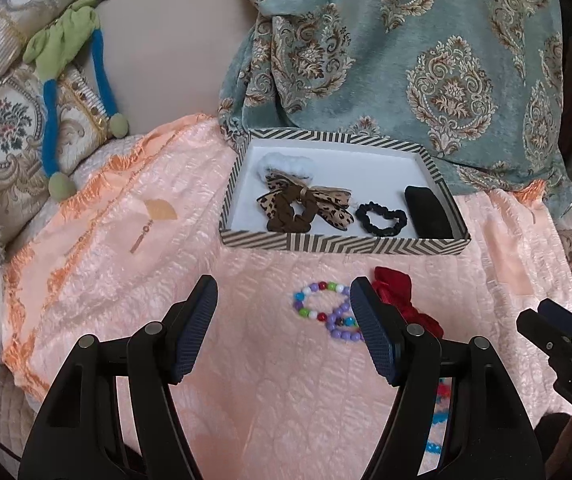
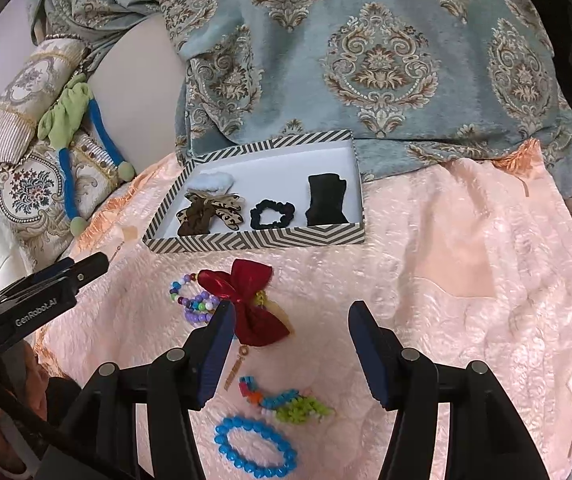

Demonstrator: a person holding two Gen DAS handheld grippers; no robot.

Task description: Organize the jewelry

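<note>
On the pink quilted bed cover (image 2: 466, 280), my left tongs (image 1: 284, 328) stand spread and empty, just left of the multicoloured bead bracelets (image 1: 322, 308). Behind them, the chevron-striped shallow cardboard box (image 1: 342, 242) holds a white fluffy scrunchie (image 1: 286, 160), a brown scrunchie with leopard bow (image 1: 298, 210), a black scrunchie (image 1: 380, 220) and a black velvet piece (image 1: 426, 212). A red satin bow (image 2: 252, 300) lies beside the bracelets. My right tongs (image 2: 288, 354) hang spread, nothing between them, above a blue bead bracelet (image 2: 256, 450).
</note>
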